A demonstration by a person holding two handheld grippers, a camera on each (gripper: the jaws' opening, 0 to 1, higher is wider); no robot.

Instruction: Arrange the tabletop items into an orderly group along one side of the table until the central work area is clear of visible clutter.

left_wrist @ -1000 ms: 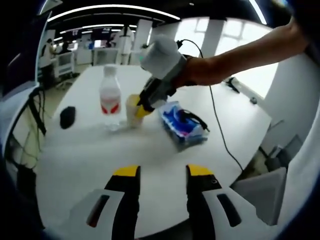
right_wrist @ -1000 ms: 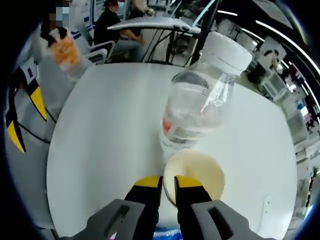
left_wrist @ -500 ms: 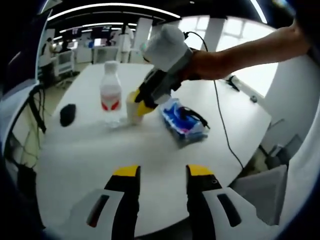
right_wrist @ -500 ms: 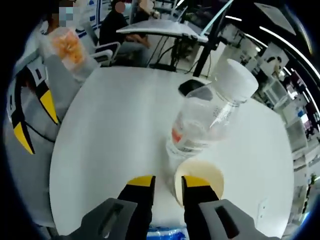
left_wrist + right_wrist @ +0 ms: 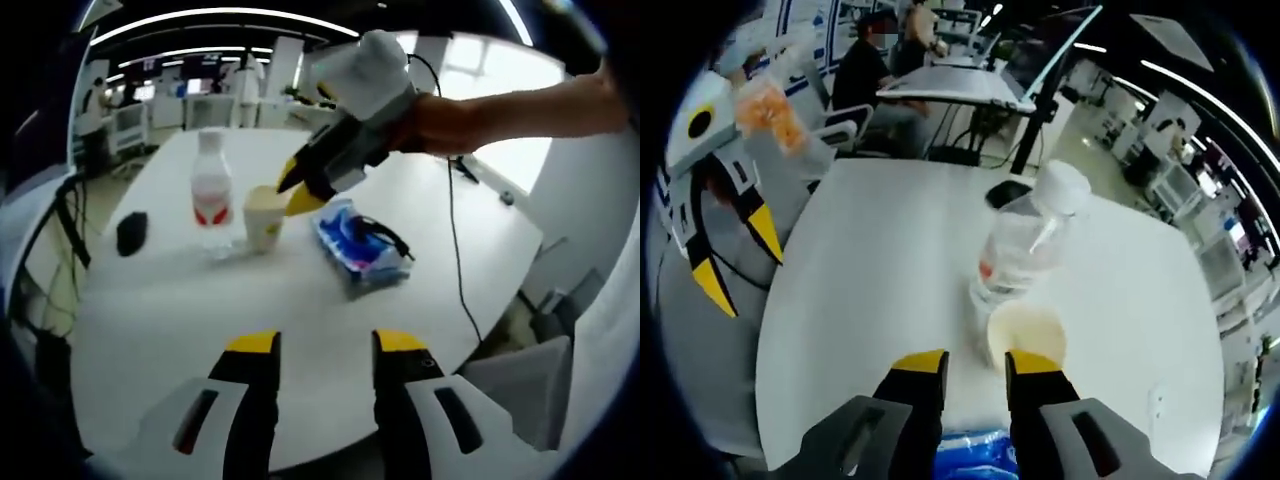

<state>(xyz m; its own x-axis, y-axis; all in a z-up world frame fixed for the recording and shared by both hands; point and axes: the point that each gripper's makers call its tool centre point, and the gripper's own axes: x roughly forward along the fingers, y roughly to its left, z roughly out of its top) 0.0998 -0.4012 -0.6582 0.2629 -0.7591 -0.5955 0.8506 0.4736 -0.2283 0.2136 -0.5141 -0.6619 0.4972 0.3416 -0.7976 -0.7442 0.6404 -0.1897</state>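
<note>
A clear water bottle (image 5: 211, 193) with a white cap and red label stands on the white table (image 5: 190, 300). A cream paper cup (image 5: 263, 216) stands right beside it, and a blue packet (image 5: 356, 240) lies to the right. My right gripper (image 5: 295, 197), held by a person's hand, hovers open just above the cup. From its own view the right gripper (image 5: 977, 362) is open, with the cup (image 5: 1027, 335) and bottle (image 5: 1025, 245) just ahead. My left gripper (image 5: 325, 345) is open over the near table edge, holding nothing, and stands left of the table (image 5: 740, 262).
A black mouse (image 5: 130, 232) lies left of the bottle. A black cable (image 5: 448, 230) runs across the right side of the table. A grey chair (image 5: 520, 385) stands off the near right edge. A person (image 5: 865, 70) sits at a farther desk.
My right gripper has opened, let go of the cup's rim and drawn up and back from it. The cup stays standing beside the bottle. The left gripper has not moved.
</note>
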